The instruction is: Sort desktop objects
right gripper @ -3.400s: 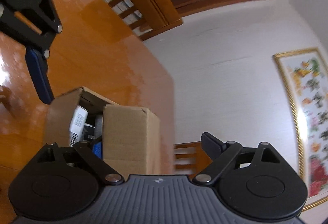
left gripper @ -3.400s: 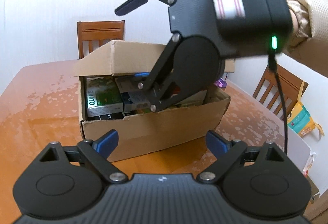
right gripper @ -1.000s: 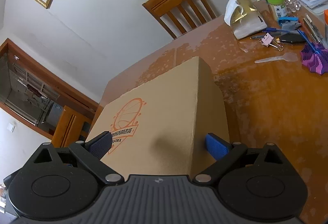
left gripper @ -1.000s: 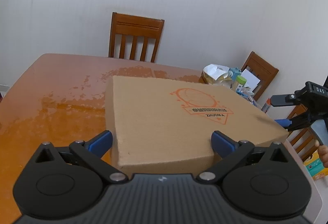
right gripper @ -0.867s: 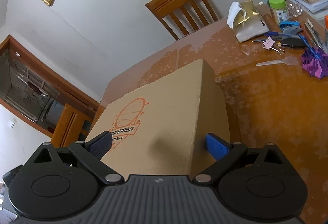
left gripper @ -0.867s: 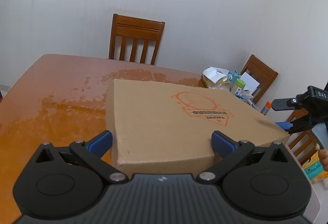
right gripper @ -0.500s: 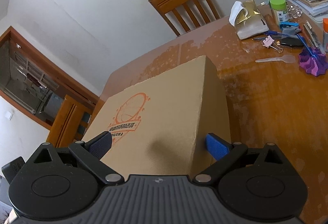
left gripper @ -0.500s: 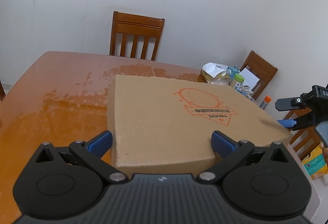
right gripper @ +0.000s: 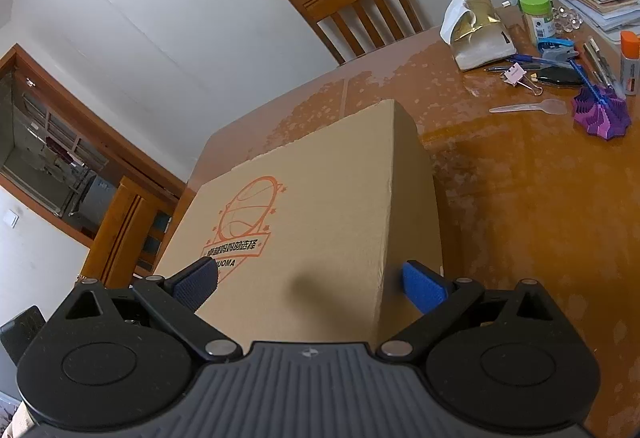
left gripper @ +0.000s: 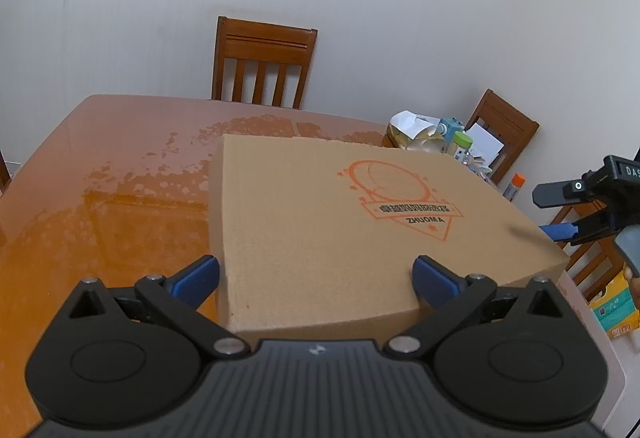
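I see the glossy orange-brown wooden desk (left gripper: 100, 205) filling most of both views, with a large closed tan cardboard box (left gripper: 340, 217) printed with an orange logo resting on it near the middle. My left gripper (left gripper: 316, 274) hovers at the box's near edge, its jaws spread wide, one blue pad off the box's left side and the other over its top. My right gripper (right gripper: 310, 278) sits at another side of the box with jaws spread too, straddling a corner edge; I cannot tell whether its pads touch the cardboard. Well apart from the box, at the desk's far end, lies the clutter: a torn gold-and-white paper bag (right gripper: 478, 33), a green-lidded jar (right gripper: 538, 15), a purple folded-paper ornament (right gripper: 602, 115), a clear plastic spoon (right gripper: 532, 107) and a pink binder clip (right gripper: 516, 73).
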A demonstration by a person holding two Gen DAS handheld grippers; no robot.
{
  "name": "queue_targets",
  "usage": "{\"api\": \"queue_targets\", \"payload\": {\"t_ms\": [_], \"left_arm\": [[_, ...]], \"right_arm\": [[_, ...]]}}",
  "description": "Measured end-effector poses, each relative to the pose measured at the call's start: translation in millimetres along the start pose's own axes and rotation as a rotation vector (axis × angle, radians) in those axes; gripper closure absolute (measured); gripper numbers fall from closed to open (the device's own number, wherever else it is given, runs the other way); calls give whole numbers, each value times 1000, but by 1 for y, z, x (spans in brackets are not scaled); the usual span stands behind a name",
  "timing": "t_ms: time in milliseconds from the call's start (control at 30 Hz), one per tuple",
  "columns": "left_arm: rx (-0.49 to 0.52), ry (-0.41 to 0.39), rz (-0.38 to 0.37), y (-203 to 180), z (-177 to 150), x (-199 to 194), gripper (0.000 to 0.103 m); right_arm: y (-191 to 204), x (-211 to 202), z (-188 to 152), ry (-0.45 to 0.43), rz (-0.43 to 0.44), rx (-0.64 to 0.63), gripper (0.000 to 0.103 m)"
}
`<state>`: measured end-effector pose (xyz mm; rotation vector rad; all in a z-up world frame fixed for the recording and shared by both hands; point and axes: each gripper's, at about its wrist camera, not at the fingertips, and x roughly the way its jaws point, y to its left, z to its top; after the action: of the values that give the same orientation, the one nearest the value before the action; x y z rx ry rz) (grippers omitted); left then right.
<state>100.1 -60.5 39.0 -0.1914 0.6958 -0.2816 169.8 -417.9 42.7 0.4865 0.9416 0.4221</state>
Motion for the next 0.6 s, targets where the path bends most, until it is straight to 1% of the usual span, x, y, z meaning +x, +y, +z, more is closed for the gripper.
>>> {"api": "queue_targets", "payload": {"t_ms": [467,600], "left_arm": [[23,8,-1,-2,-6,1,1],[38,-1,-3,-3,-6,-1,1]], "right_arm": [[-2,3,-2,6,-11,-1,2],[1,2,0,3,-34,-23,2]]}}
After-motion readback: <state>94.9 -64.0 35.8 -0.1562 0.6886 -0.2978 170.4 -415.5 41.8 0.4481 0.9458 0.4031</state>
